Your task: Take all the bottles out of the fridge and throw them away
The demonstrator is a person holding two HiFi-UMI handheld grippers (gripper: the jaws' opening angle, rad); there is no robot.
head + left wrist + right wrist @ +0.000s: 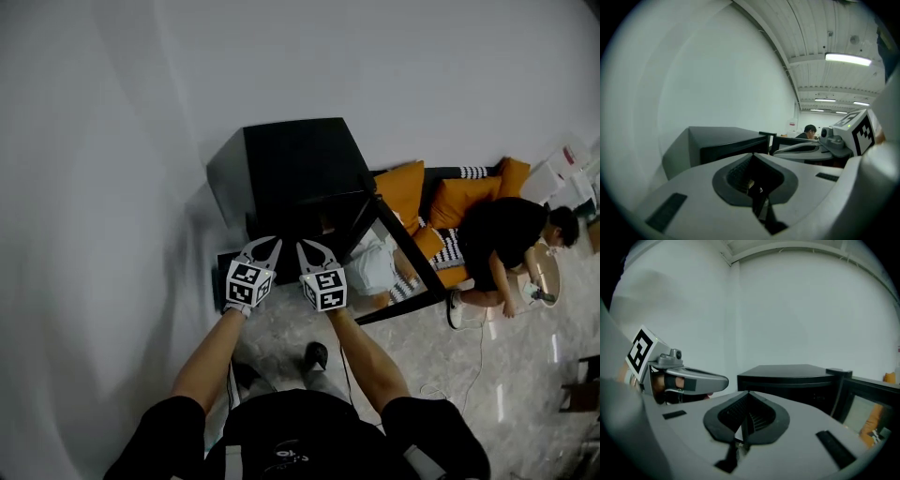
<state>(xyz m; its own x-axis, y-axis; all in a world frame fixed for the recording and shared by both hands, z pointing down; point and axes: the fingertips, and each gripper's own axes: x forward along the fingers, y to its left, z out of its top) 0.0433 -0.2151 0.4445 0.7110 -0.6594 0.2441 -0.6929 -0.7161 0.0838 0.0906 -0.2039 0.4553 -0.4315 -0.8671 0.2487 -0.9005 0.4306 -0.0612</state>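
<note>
White wall fills the frame's left, and at lower centre we hold the left gripper [265, 243] and right gripper [310, 246] side by side, both with jaws pressed together on nothing, just below the black fridge [295, 164], whose door [398, 258] stands open to the right.

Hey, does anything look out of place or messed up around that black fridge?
Nothing looks spilled, broken or askew. The black fridge stands square against the wall, and its door hangs wide open toward the orange sofa. The only unusual sight is a person sitting on the floor beside that sofa.
</note>
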